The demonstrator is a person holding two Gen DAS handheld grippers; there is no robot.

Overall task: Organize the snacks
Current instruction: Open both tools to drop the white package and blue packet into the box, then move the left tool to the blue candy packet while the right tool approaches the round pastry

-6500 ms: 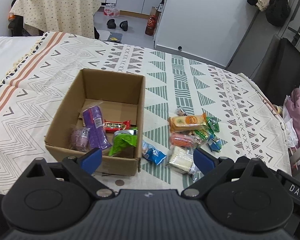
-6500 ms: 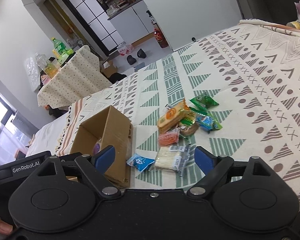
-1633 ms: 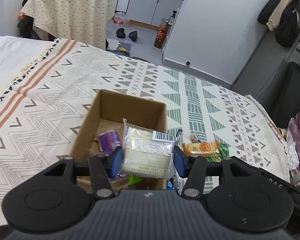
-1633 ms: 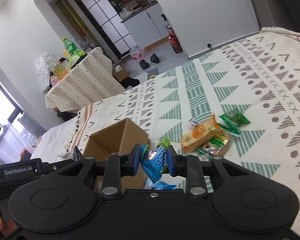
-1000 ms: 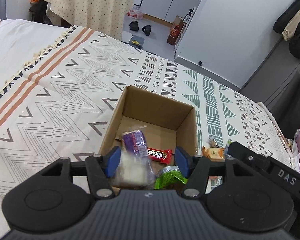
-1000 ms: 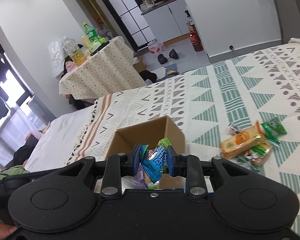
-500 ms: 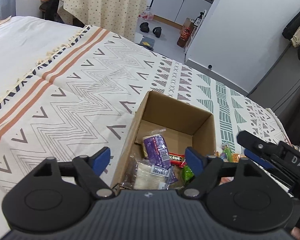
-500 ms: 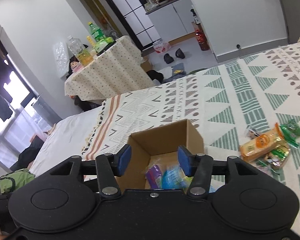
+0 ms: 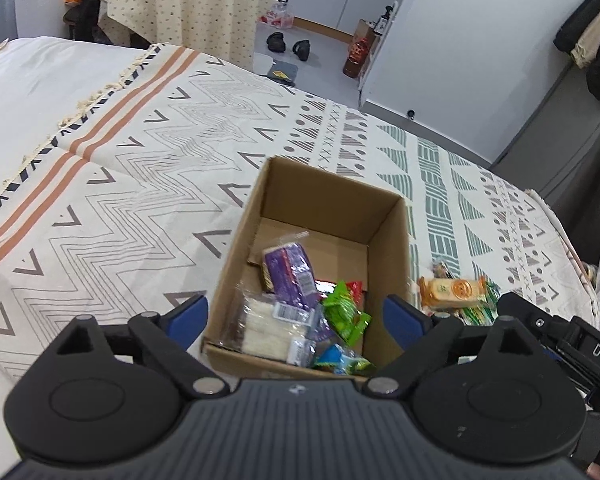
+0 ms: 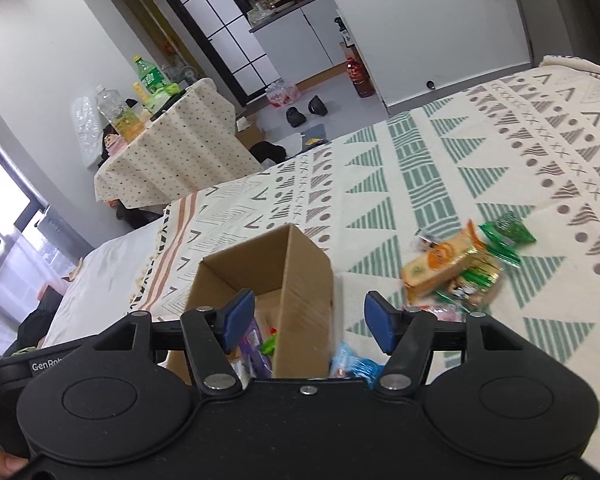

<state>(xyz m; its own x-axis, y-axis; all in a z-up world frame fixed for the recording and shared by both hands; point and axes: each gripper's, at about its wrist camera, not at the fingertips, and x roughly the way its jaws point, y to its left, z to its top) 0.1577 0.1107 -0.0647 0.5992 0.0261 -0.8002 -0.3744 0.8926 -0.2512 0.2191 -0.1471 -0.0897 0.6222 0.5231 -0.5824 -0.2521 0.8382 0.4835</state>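
Both grippers point(image 9: 296, 316) point(image 10: 310, 316) gape over crinkly wrappers in square cardboard box point(image 9: 332, 196)

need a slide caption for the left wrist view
Open left gripper above a cardboard box of wrapped snacks on a patterned bedspread.

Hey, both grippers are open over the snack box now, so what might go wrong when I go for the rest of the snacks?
Three risks. The right gripper sits low beside the cardboard box; swinging toward the pile could knock its wall. The remaining snacks overlap, the orange cracker pack lying on the green packets, so a grab may drag neighbours. A blue packet lies outside the box, near its wall, easy to miss under the gripper.
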